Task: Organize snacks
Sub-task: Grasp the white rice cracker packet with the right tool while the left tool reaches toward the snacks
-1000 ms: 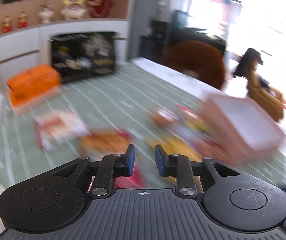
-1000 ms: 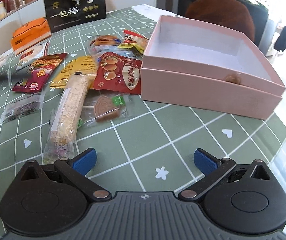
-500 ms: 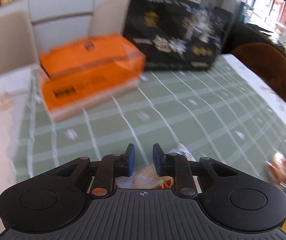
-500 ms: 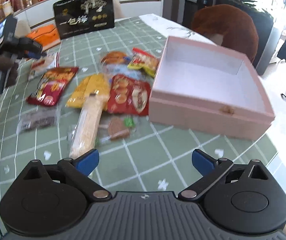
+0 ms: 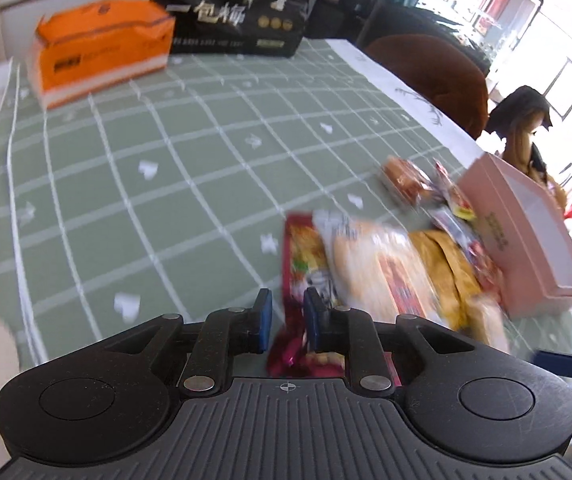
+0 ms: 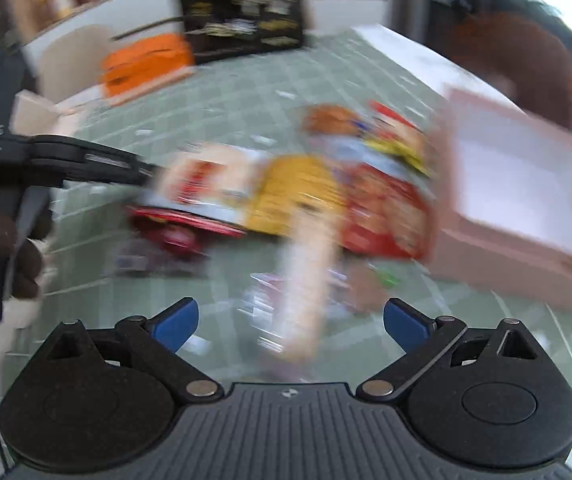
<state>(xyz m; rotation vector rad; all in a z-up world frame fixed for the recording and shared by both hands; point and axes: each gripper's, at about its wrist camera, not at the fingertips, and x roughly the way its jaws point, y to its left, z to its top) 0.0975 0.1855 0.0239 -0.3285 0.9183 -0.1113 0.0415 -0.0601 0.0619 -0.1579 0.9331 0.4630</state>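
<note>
**A thin grip on one packet, with the whole pile at risk**

Nearest to me, the left gripper is clenched on the edge of a white-and-orange snack packet, and from where I stand the hold looks slight: only the crinkly margin sits between the pads. My worry is that the film slips free on the way over, or that the packet drags the red packet lying under it and scatters the rest. The right gripper hangs released, jaws wide, with nothing between them, above a long pale bar; it is too blurred to judge how close it is.

The snacks themselves are soft, shiny bags lying flat and overlapping on the green checked tablecloth: a yellow packet next along, a round bun in clear wrap beyond. Just past them stands the pink box, open and apparently empty, so nothing looks sorted yet. A careless swing could clip its near wall.

Farthest off sit an orange carton and a black carton, well apart from the pile.
</note>
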